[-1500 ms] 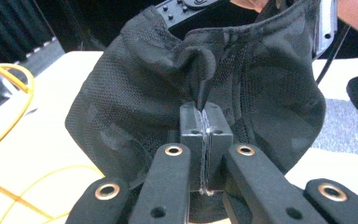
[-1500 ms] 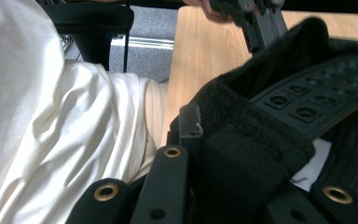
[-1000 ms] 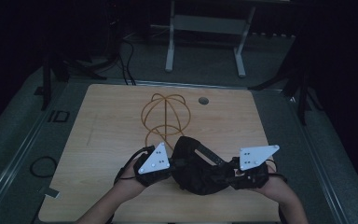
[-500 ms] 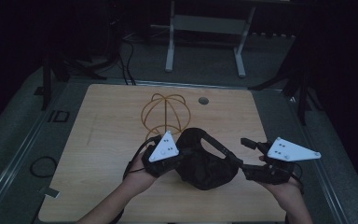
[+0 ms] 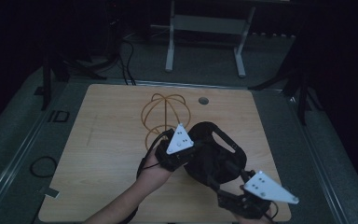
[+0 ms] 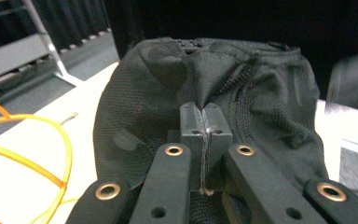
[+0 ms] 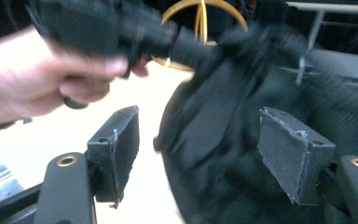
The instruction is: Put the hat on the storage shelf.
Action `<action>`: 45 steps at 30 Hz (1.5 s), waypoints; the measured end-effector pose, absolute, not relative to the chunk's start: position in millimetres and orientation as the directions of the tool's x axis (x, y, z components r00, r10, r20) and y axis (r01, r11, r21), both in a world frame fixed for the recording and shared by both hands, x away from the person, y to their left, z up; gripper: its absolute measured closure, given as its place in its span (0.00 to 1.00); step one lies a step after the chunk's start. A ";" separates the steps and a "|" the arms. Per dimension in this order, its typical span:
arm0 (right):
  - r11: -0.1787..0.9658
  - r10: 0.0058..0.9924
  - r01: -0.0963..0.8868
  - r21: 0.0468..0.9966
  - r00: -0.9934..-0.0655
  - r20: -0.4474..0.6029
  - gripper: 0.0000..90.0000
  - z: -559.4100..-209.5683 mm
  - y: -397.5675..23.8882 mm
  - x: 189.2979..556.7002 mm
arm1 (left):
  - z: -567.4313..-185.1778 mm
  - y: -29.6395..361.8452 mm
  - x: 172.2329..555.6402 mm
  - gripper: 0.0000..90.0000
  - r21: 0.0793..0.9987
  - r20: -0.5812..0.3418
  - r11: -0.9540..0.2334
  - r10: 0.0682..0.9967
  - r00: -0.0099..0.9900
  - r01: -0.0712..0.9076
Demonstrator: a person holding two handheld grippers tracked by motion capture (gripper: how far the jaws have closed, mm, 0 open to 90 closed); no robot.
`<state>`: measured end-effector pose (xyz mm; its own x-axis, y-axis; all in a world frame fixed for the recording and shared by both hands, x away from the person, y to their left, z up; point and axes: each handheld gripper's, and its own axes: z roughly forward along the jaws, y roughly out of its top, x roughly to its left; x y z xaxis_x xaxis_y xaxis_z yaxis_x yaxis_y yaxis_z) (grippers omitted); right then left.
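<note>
Standing at table's far centre: yellow wire frame, just behind work area. Left gripper at table's middle, jaws together, clamped on edge of black mesh bag; cloth pinched between pads in left gripper view. Bag bunched at table's middle right, partly held up. Right gripper at near right corner, jaws just been opening, now wide apart; bag ahead of them, pads not pressing it.
</note>
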<state>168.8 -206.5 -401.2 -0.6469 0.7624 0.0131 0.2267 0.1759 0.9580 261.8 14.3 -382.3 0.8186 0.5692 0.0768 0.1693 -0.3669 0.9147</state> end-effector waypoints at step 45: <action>0.196 0.829 0.155 0.968 -0.554 -0.079 0.98 -417.3 -217.9 204.9 | -375.6 13.8 235.9 0.78 0.966 0.059 -0.236 0.609 0.791 0.109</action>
<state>204.9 -217.9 -417.3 -0.5538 0.8289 -0.0790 0.1548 0.1957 0.9684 235.9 13.8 -375.6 0.7908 0.6092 0.0594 0.1090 -0.2357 0.9657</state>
